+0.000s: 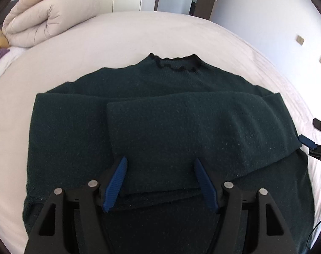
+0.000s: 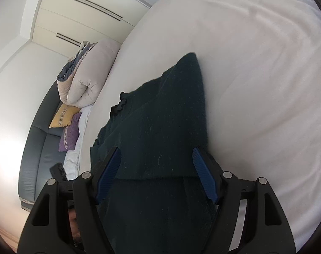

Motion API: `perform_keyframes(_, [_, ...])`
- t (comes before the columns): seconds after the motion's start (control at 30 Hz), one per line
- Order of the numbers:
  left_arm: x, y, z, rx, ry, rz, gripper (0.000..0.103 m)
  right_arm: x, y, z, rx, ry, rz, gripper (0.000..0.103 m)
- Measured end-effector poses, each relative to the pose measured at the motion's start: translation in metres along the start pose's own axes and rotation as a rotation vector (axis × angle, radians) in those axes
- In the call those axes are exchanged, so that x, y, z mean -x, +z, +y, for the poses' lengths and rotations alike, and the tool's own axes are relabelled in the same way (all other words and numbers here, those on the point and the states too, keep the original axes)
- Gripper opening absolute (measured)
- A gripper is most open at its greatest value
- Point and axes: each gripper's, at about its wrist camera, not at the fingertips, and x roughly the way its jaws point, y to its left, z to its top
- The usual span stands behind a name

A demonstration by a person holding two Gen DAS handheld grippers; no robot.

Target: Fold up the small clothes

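Left hand-held gripper (image 1: 160, 183): jaws apart, hovering over the folded-in sleeve of the dark green sweater (image 1: 152, 97), pads clear of the knit, tilted steeply down. Right hand-held gripper (image 2: 156, 174): jaws apart, straddling the sweater's side, gripping nothing, angled down less steeply. Sweater lies flat mid-bed (image 1: 122, 33), collar toward the far edge, sleeves folded across the chest.

The sweater's (image 1: 160, 110) hem runs behind the left gripper (image 1: 160, 165) and off the bottom edge. The right gripper (image 1: 314, 146) is cut by the right edge, its jaws unreadable there. In the right wrist view, the sweater's far side is hidden past its fold, and the sofa (image 2: 40, 148) is blurred.
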Motion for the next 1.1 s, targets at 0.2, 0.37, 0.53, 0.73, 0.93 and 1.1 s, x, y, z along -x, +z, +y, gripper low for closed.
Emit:
perform_keyframes(0.2, [-0.002,-0.009,-0.016,-0.048,0.032,-0.060,0.076,-0.008,0.032,0.008,0.008,0.017,-0.034,0.070])
perform_keyframes(0.37, [0.000,-0.013,-0.014,-0.051,0.028,-0.075,0.077,-0.034,0.039,-0.012,-0.048,-0.024,0.006,0.070])
perform_keyframes(0.53, [-0.003,-0.011,-0.018,-0.061,0.050,-0.078,0.077,-0.026,0.009,-0.003,0.075,-0.042,0.006,0.070])
perform_keyframes(0.73, [0.006,-0.010,-0.021,-0.047,0.088,-0.065,0.078,0.029,-0.035,-0.014,0.041,-0.071,0.007,0.070])
perform_keyframes(0.93, [0.044,-0.030,-0.017,0.028,0.089,-0.047,0.082,0.105,-0.094,0.007,0.198,-0.163,-0.090,0.070])
perform_keyframes(1.1, [0.106,-0.069,-0.012,0.004,0.101,-0.083,0.087,0.147,-0.150,0.026,0.345,-0.267,-0.113,0.070])
